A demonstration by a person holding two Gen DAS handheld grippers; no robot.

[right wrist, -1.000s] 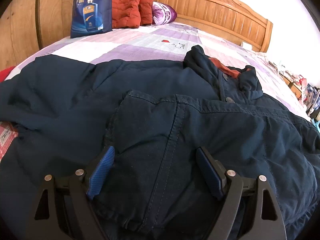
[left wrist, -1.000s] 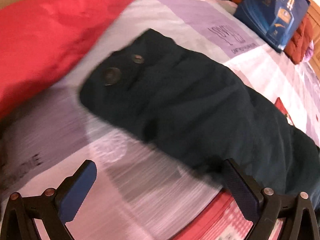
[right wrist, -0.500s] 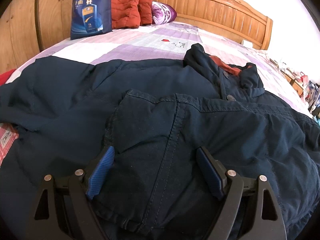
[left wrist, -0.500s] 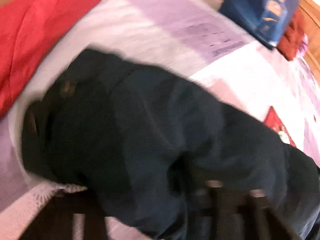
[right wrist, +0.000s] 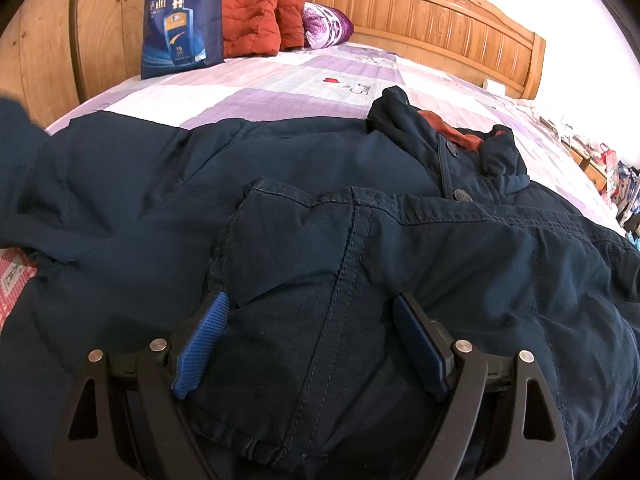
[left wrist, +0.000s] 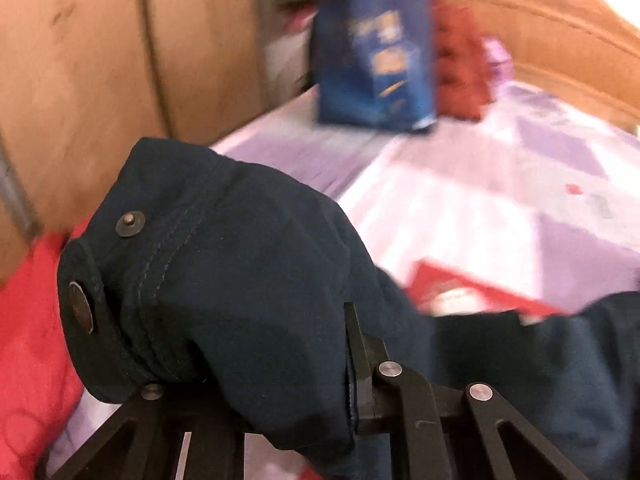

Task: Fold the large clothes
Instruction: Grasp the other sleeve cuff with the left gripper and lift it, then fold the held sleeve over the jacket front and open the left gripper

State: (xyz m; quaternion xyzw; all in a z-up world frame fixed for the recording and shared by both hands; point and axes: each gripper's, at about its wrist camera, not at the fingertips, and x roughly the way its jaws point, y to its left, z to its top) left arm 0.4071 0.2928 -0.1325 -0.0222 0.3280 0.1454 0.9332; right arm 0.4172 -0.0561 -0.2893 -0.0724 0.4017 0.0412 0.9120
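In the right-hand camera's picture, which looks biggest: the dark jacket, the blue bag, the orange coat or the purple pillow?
1. Navy jacket, though it lies nearest the camera.
2. Blue shopping bag and orange padded coat: too alike to rank.
3. Purple patterned pillow, partly hidden by the coat.

Jacket (right wrist: 320, 184): your dark navy jacket lies spread across the bed (right wrist: 280, 76), front up, collar toward the headboard.
Collar (right wrist: 460, 136): stands open, showing you a rust-red lining; two snaps sit on the placket below it.
Folded sleeve (right wrist: 320, 288): you have it laid over the chest, cuff nearest you, seam running down its middle.
Other sleeve (left wrist: 240, 260): bunched and lifted off the bed, cuff with two metal snaps (left wrist: 130, 223) turned left.
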